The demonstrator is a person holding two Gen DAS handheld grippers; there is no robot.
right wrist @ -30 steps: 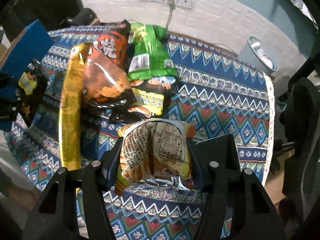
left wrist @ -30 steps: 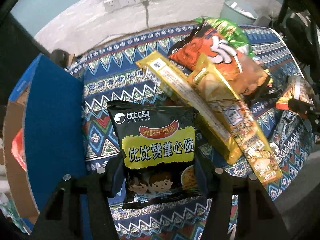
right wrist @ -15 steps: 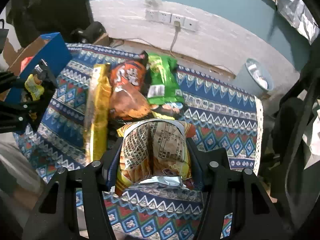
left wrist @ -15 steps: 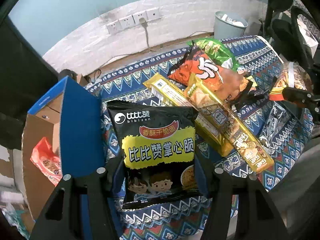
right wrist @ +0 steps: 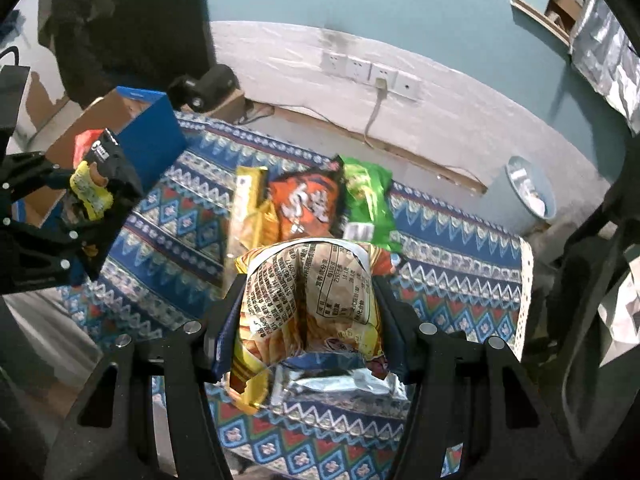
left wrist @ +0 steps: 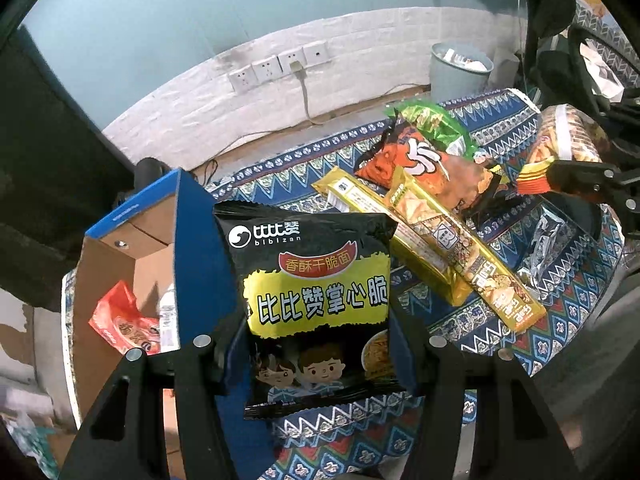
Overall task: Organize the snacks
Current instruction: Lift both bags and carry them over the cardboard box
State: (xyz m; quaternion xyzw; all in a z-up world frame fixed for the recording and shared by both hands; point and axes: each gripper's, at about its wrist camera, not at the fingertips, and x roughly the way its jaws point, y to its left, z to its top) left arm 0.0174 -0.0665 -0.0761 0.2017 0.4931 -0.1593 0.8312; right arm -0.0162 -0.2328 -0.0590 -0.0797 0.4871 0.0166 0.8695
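My left gripper [left wrist: 320, 344] is shut on a black and yellow noodle snack bag [left wrist: 316, 296], held above the table beside the blue cardboard box [left wrist: 196, 248]. It also shows in the right wrist view [right wrist: 96, 184]. My right gripper [right wrist: 308, 320] is shut on a yellow crinkled chip bag [right wrist: 312, 300], held above the table; that bag shows at the right of the left wrist view [left wrist: 564, 148]. On the patterned cloth [right wrist: 180, 240] lie two long gold packs [left wrist: 440, 248], an orange bag [right wrist: 308, 204] and a green bag [right wrist: 368, 204].
The open box holds a red snack bag [left wrist: 120, 320]. A silver packet [left wrist: 548, 244] lies near the table's right edge. A grey bin [left wrist: 460, 68] stands by the wall with sockets [left wrist: 280, 68]. A black chair [right wrist: 580, 280] stands to the right.
Both grippers have risen with their bags, so the table looks farther away. The open box with the red bag has come into the left wrist view.
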